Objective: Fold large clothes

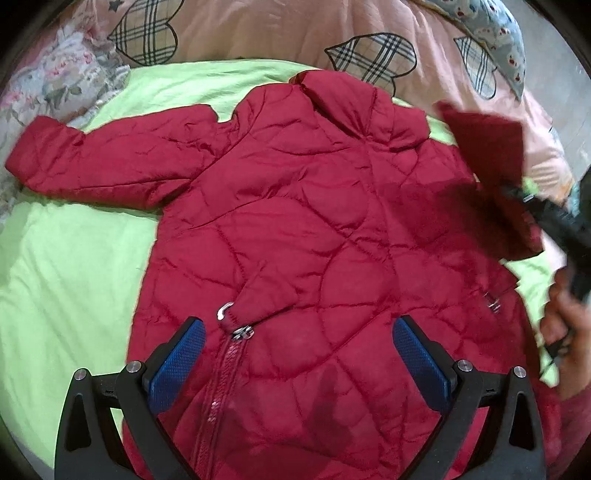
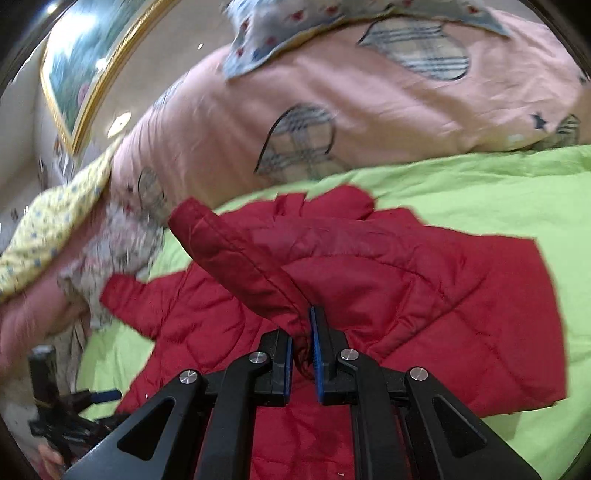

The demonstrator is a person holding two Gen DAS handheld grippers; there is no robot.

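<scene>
A red quilted jacket [image 1: 295, 206] lies spread on a green sheet [image 1: 66, 280], collar toward the far side and zipper [image 1: 221, 373] near me. Its left sleeve [image 1: 92, 162] stretches out flat. My left gripper [image 1: 299, 354] hovers open over the jacket's lower part, with nothing between its blue pads [image 1: 177, 358]. In the right wrist view my right gripper [image 2: 301, 350] is shut on the cuff of the other sleeve [image 2: 240, 258], which is lifted off the jacket body [image 2: 424, 295]. From the left wrist view, that raised sleeve [image 1: 491, 155] hangs over the jacket's right side.
A pink quilt with plaid hearts [image 1: 258, 33] is bunched along the far side of the bed. Floral bedding [image 1: 55, 81] lies at the far left, and a blue patterned cloth [image 2: 295, 33] sits on the quilt. A framed picture [image 2: 74, 74] leans beyond the bed. A hand [image 1: 569, 332] is at the right edge.
</scene>
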